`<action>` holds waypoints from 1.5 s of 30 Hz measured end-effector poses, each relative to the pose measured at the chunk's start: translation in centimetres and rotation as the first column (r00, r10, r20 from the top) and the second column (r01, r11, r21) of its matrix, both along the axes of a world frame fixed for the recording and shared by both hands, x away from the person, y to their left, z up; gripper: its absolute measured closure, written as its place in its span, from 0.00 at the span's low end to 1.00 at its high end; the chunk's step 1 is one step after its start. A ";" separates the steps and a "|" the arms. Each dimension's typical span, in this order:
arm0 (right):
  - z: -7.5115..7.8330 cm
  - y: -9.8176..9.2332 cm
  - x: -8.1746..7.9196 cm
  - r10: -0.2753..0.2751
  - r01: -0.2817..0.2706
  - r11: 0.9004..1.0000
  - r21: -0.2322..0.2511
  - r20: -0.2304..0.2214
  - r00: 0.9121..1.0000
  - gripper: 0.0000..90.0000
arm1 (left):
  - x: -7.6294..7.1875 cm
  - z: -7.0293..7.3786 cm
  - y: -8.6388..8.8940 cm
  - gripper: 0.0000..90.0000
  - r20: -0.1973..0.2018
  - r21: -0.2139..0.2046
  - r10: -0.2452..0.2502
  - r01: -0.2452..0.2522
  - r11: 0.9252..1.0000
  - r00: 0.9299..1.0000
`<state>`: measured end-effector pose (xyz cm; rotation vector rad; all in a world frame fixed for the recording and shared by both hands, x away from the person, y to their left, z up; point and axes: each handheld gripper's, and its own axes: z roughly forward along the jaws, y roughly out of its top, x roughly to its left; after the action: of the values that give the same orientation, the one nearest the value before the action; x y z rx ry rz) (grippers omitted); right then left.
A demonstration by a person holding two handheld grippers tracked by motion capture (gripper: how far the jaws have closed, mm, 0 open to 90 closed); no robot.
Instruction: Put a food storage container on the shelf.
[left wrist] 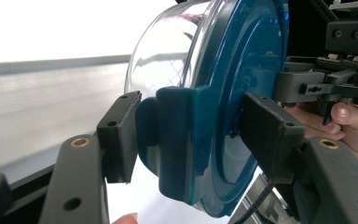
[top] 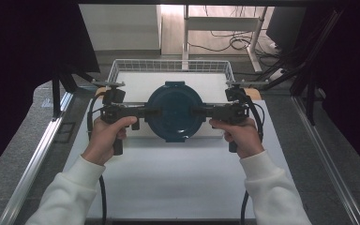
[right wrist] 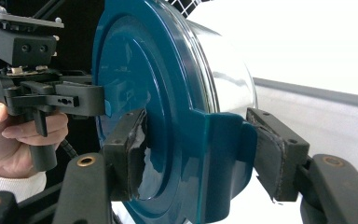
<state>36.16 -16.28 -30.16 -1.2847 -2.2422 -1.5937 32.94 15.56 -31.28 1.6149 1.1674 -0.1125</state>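
The white table [top: 178, 178] carries a wire basket [top: 122, 65] at its twelve o'clock end. Over the basket's near edge hangs a round glass container with a teal lid [top: 174, 111] (lid facing up). The left gripper [top: 146, 112] clamps its nine o'clock latch tab, the right gripper [top: 201, 111] its three o'clock tab, each pair of jaws partly closed, pads pressing above and below.
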 end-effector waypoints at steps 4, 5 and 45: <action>0.5 -0.2 0.7 -0.002 0.002 1.000 -0.001 0.006 1.000 0.45 | 0.9 0.6 -0.1 0.44 -0.001 0.007 -0.010 0.010 1.000 1.000; 0.6 -0.2 0.8 -0.005 0.005 1.000 0.003 0.004 1.000 0.45 | 1.1 0.8 -0.2 0.44 -0.002 0.009 -0.011 0.012 1.000 1.000; 2.6 0.2 10.0 -0.040 0.041 0.999 0.018 -0.055 0.998 0.45 | 10.6 2.4 0.7 0.44 -0.061 -0.012 -0.018 0.017 1.000 0.998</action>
<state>46.12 -16.03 -27.55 -1.3603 -2.1767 -1.5694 43.54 16.22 -28.93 1.6218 1.1973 -0.1798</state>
